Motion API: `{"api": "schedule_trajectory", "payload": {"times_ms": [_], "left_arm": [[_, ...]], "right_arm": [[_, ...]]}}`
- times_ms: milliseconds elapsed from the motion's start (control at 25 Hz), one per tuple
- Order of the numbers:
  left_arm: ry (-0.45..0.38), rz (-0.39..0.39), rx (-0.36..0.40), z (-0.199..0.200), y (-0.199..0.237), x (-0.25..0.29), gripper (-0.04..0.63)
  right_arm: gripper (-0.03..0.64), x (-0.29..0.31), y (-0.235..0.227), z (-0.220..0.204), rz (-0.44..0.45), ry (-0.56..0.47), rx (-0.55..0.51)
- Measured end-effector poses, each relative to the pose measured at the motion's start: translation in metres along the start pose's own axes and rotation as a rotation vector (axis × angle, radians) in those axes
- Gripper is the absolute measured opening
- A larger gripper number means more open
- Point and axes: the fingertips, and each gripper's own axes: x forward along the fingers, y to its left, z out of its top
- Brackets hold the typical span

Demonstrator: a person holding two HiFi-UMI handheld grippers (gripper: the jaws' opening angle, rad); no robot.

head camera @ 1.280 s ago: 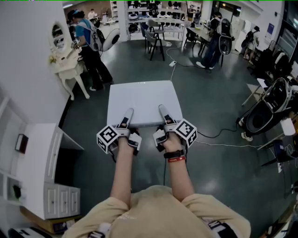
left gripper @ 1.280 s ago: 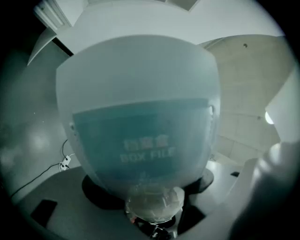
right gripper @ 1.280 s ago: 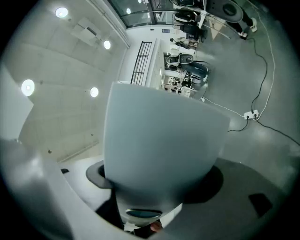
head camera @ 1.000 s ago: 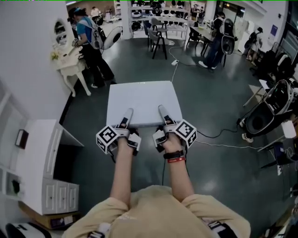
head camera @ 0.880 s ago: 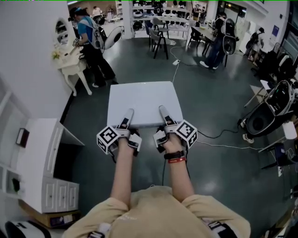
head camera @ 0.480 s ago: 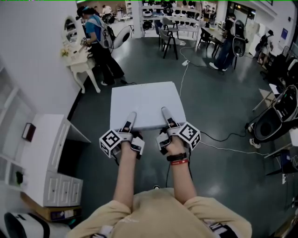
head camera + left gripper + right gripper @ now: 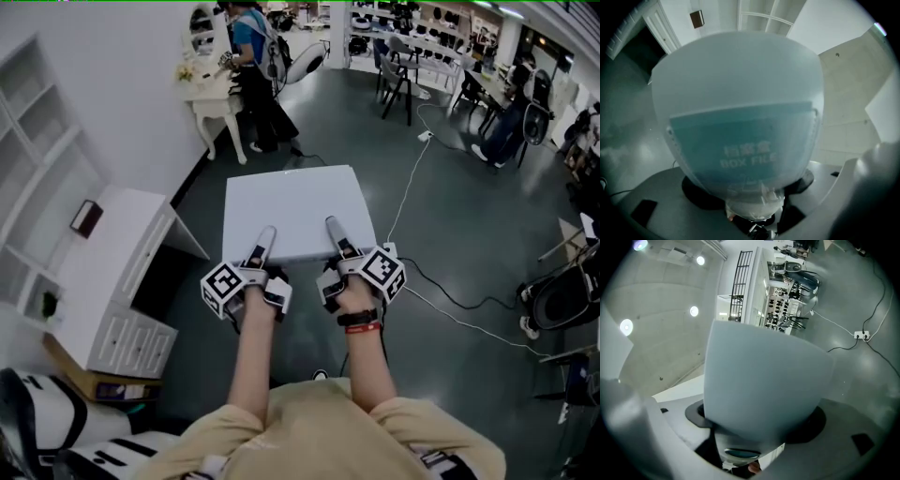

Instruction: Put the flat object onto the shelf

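The flat object is a pale grey box file (image 7: 291,208), held level out in front of the person over the dark floor. My left gripper (image 7: 265,238) is shut on its near edge at the left, one finger lying on top. My right gripper (image 7: 333,230) is shut on the near edge at the right in the same way. The left gripper view is filled by the box file (image 7: 740,117) with its teal label. In the right gripper view, the plain face of the box file (image 7: 759,380) fills the picture. The white shelf unit (image 7: 37,122) stands against the wall at the far left.
A low white cabinet (image 7: 112,272) with an open door stands below the shelves. A cardboard box (image 7: 89,380) lies at its foot. A person (image 7: 258,56) stands at a small white table (image 7: 211,94) ahead. A cable (image 7: 441,291) runs over the floor at right.
The head view has swung to the left: the shelves and white cabinet show more fully and nearer the middle. Both grippers keep their hold on the box file.
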Motion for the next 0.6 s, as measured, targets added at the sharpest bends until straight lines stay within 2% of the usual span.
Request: {"api": "schedule_trajectory", "payload": {"times_ms": [320,600], "left_arm": [[-0.187,0.047,0.020,0.073,0.010,-0.056,0.344],[-0.385,0.076,0.005,0.142,0.022,-0.124,0.344]], "right_arm": [[0.394,0.054,0.017,-0.079,0.047,0.188,0.016],[0.394,0.098,0.034,-0.173,0.085,0.379,0.026]]}}
